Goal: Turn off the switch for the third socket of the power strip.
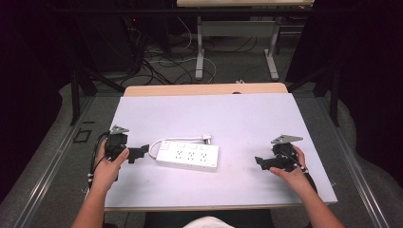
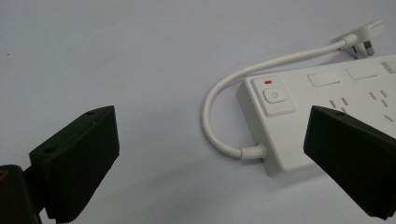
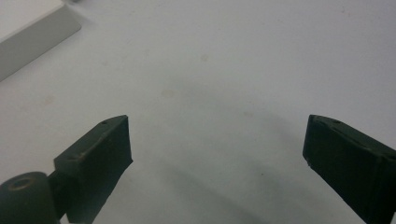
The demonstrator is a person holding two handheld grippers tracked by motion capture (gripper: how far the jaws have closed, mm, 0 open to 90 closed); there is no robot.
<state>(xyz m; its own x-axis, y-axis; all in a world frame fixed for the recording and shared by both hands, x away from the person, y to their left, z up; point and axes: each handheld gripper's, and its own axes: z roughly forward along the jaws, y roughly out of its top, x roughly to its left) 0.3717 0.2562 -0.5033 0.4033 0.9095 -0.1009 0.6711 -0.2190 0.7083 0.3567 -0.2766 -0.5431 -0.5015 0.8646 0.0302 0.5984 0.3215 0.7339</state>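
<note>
White power strip lies mid-worktop, its cord looping at the switch end. Left tool, jaws spread wide and empty, sits just beside that end. Right tool, also spread and empty, rests well apart from the strip's other end.

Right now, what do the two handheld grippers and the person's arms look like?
Both the left gripper and right gripper are matt black, each with two blocky, wedge-shaped jaws with small screw holes, and a grey three-cornered plate on top. Black cables trail from the left one. The forearms are bare, with no sleeves in sight.
</note>
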